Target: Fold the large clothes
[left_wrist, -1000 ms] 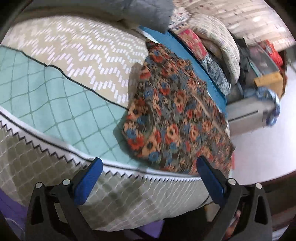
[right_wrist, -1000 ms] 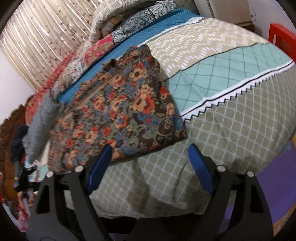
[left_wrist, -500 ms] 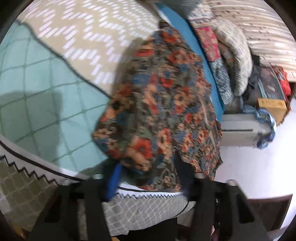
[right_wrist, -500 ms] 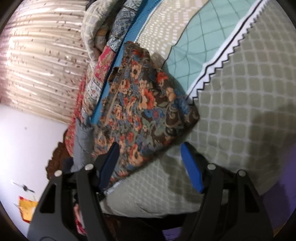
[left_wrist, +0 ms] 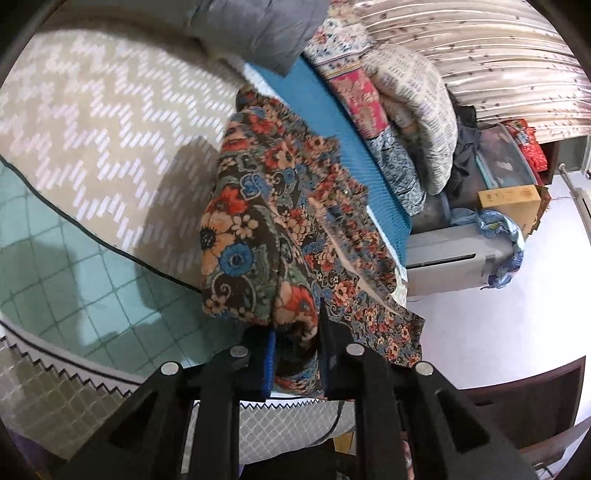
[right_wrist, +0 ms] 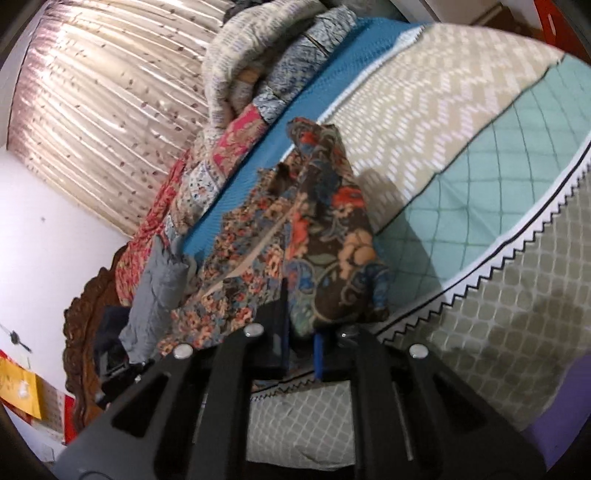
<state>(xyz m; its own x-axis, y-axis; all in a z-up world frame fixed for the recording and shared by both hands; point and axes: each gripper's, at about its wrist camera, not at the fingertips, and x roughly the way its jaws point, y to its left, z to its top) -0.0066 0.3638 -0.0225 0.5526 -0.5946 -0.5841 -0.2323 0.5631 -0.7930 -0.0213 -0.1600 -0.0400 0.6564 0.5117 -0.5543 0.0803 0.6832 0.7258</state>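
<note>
A large floral garment [left_wrist: 280, 221] in brown, orange and blue lies folded on the bed; it also shows in the right wrist view [right_wrist: 314, 236]. My left gripper [left_wrist: 295, 354] is shut on the garment's near edge, the cloth bunched between its blue pads. My right gripper [right_wrist: 301, 347] is shut on another part of the near edge. Both hold the edge lifted off the bedspread [left_wrist: 92, 155], so the cloth rises in a fold toward the cameras. The far end of the garment still rests on the bed.
The patterned bedspread [right_wrist: 480, 155] has beige, teal and grey bands. Pillows and quilts [left_wrist: 402, 110] are piled at the bed's far side, with a grey cloth [left_wrist: 266, 29] beside them. A grey unit [left_wrist: 450, 254] and a cardboard box [left_wrist: 509, 199] stand on the floor.
Both grippers were open a second ago in front of the flat garment. They moved in, closed on its near edge and lifted it, so the cloth now bunches upward.
</note>
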